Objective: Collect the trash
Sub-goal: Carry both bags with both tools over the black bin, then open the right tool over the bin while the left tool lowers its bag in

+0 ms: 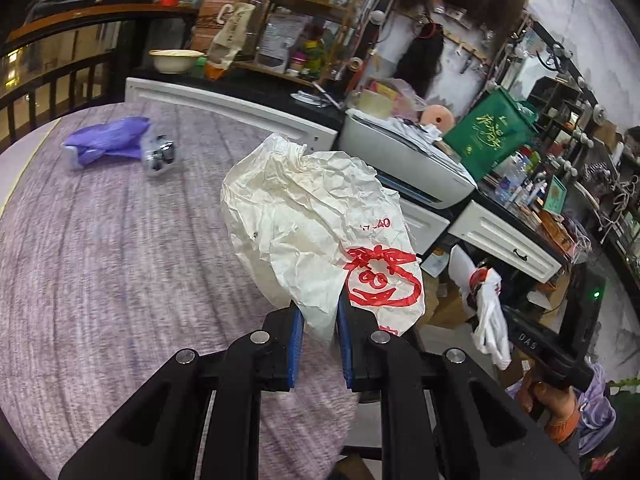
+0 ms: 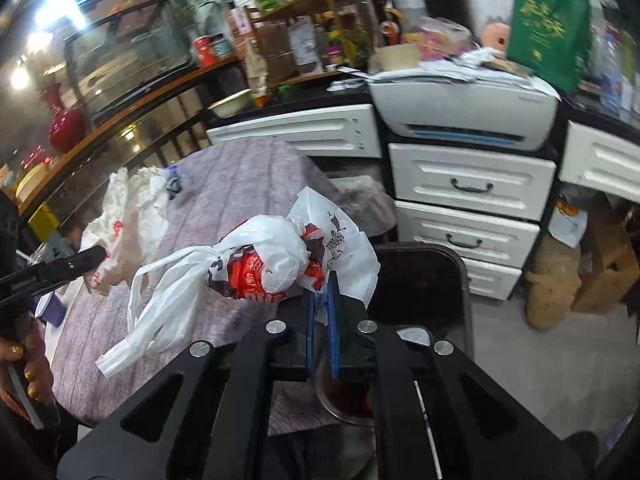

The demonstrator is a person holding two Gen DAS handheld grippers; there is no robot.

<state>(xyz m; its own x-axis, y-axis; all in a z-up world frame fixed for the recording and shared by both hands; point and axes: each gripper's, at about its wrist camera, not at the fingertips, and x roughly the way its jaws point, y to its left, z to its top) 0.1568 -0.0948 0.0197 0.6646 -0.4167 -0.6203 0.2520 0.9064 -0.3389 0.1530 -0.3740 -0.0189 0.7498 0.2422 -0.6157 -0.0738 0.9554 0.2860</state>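
Observation:
My left gripper point(image 1: 320, 312) is shut on a crumpled white paper bag with a red drawing point(image 1: 316, 220), held up above the purple-grey tablecloth point(image 1: 100, 260). My right gripper point(image 2: 320, 300) is shut on a knotted white plastic bag with red packaging inside point(image 2: 256, 264), carried over the table's edge. The left wrist view shows that plastic bag point(image 1: 486, 300) at lower right with the right gripper's body behind it. In the right wrist view the paper bag point(image 2: 128, 216) hangs at left. A purple plastic bag point(image 1: 108, 142) and a clear wrapper with dark bits point(image 1: 160, 156) lie on the far table.
A dark bin point(image 2: 420, 276) stands beside the table under my right gripper. White drawers point(image 2: 472, 216), a printer point(image 2: 464, 116) and a green bag point(image 2: 548, 20) line the wall. Cluttered shelves point(image 1: 304, 32) stand behind. A hand point(image 2: 28, 364) grips the left tool.

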